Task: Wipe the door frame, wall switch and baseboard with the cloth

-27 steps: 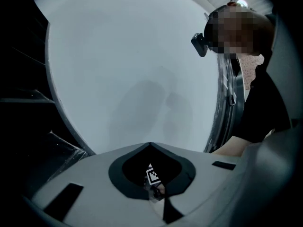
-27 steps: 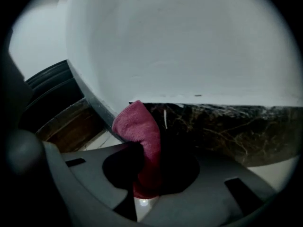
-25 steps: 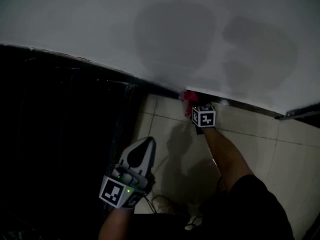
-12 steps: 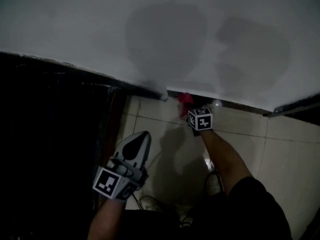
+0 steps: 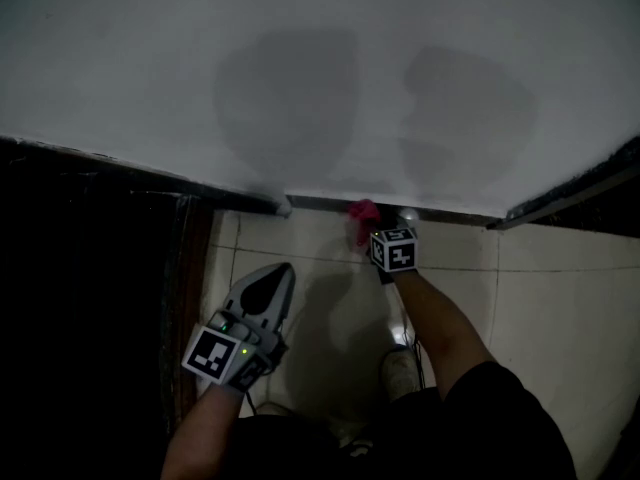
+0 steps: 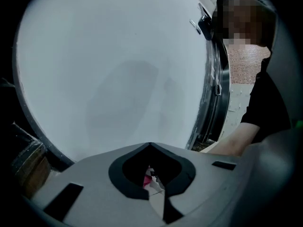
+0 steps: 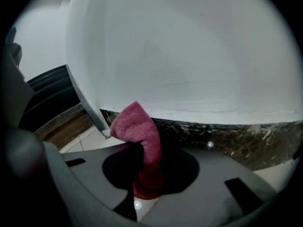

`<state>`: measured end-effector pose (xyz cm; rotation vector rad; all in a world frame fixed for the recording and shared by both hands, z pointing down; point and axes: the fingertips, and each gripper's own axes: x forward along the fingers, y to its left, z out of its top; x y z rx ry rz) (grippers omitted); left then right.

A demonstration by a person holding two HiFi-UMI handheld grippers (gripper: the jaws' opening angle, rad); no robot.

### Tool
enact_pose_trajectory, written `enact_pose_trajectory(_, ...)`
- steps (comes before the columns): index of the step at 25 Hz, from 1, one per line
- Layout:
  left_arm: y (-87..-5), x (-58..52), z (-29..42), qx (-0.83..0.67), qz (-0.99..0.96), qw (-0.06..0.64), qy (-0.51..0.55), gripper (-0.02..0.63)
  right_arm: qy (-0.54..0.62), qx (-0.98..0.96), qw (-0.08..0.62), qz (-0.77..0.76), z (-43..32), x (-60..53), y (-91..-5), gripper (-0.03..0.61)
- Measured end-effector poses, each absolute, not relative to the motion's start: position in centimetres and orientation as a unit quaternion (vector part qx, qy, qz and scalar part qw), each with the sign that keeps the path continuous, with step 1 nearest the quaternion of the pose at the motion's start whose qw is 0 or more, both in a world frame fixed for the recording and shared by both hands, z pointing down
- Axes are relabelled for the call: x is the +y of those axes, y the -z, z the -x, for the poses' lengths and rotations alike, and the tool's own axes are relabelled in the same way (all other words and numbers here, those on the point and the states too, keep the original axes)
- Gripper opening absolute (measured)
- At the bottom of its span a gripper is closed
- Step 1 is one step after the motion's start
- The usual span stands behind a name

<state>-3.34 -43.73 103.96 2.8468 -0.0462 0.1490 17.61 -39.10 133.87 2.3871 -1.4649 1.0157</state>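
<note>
At the foot of the far wall, the right gripper [image 5: 368,230] has its fingers clamped on a red cloth [image 7: 139,131] at the dark baseboard [image 7: 227,134]. Soft, light and limp, the cloth probably handles best bunched. The left gripper [image 5: 272,280] hangs nearer, fingers together and empty.

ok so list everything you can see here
wall: one, pale grey, across the top
baseboard: one, dark speckled, along the wall's foot
floor tiles: several, cream, below the baseboard
door frame: one, dark brown, left of the tiles
cloth: one, red, at the baseboard
shoe: one, pale, on the tiles
left gripper: grey, shut, empty, back from the wall
right gripper: grey, shut on the cloth
</note>
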Motion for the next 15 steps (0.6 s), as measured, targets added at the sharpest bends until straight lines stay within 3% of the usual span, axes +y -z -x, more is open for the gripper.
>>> enact_pose_trajectory(9, -103.9, -41.5, 1.6, 0.015, -0.988, 0.141, -0.062, -0.009, -0.346, -0.449, 0.059, -0.822, -20.6, -33.9, -133.8, 0.080)
enact_pose_trajectory(15, -104.6, -41.2, 1.5, 0.023, -0.981, 0.178, -0.066, -0.009, -0.350, -0.417, 0.054, -0.837, -22.6, -30.3, -134.1, 0.080)
